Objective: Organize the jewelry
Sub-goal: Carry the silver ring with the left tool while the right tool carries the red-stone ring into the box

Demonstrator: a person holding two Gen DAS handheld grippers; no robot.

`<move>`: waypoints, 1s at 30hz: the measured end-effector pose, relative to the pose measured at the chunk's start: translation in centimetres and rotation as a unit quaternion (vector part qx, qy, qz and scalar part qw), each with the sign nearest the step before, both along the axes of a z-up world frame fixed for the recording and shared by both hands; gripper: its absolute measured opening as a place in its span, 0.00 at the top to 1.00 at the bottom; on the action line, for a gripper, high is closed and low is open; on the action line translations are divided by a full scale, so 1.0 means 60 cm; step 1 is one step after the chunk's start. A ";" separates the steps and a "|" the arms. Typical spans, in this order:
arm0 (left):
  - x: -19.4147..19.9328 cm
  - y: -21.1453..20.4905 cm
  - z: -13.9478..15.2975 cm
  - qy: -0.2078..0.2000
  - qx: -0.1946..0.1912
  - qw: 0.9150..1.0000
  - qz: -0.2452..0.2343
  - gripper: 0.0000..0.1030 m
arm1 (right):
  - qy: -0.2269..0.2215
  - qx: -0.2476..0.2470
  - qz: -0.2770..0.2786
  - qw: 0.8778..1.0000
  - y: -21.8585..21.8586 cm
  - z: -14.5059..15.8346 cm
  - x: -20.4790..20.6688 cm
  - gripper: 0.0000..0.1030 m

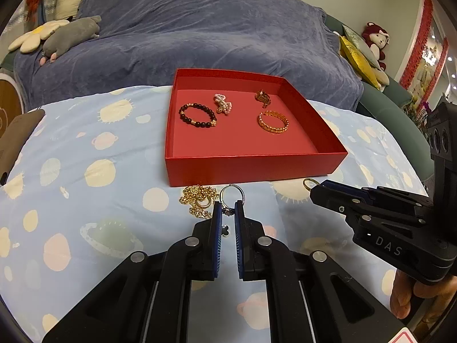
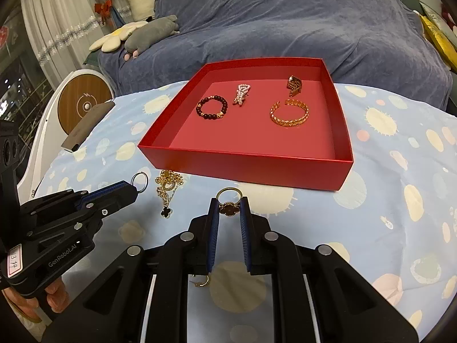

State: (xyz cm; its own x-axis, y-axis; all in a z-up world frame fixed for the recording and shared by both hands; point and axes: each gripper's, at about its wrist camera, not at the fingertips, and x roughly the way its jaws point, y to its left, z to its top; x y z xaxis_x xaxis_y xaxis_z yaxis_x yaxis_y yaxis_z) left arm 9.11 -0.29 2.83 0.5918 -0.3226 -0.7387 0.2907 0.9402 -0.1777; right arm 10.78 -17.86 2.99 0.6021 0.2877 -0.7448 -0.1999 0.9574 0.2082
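Observation:
A red box holds a dark bead bracelet, a pearl piece, a gold clasp and a gold chain bangle. My left gripper is shut on a silver ring just in front of the box. My right gripper is shut on a gold ring. A gold necklace lies on the cloth between them.
A blue patterned cloth covers the table. A small gold earring lies under my right gripper. A dark phone lies at the left edge. A sofa with a blue blanket stands behind.

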 end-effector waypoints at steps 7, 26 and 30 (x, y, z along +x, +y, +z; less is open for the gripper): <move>0.009 -0.006 0.011 -0.008 -0.001 1.000 0.005 0.94 | -0.017 0.008 -0.012 1.000 -0.017 0.025 0.003 0.86; 0.094 -0.012 0.049 -0.038 0.001 0.999 0.033 0.94 | -0.040 -0.001 -0.067 0.997 -0.064 0.034 0.089 0.86; 0.123 -0.015 0.039 -0.034 0.010 0.999 0.035 0.93 | -0.039 0.003 -0.069 0.997 -0.064 0.029 0.106 0.86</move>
State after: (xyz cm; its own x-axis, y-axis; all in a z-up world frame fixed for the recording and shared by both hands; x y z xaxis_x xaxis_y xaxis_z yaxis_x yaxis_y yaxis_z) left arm 16.49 -1.16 5.18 0.6618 -0.2647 -0.7014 0.2355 0.9616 -0.1406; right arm 17.12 -21.68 4.74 0.6916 0.2024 -0.6934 -0.0819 0.9757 0.2031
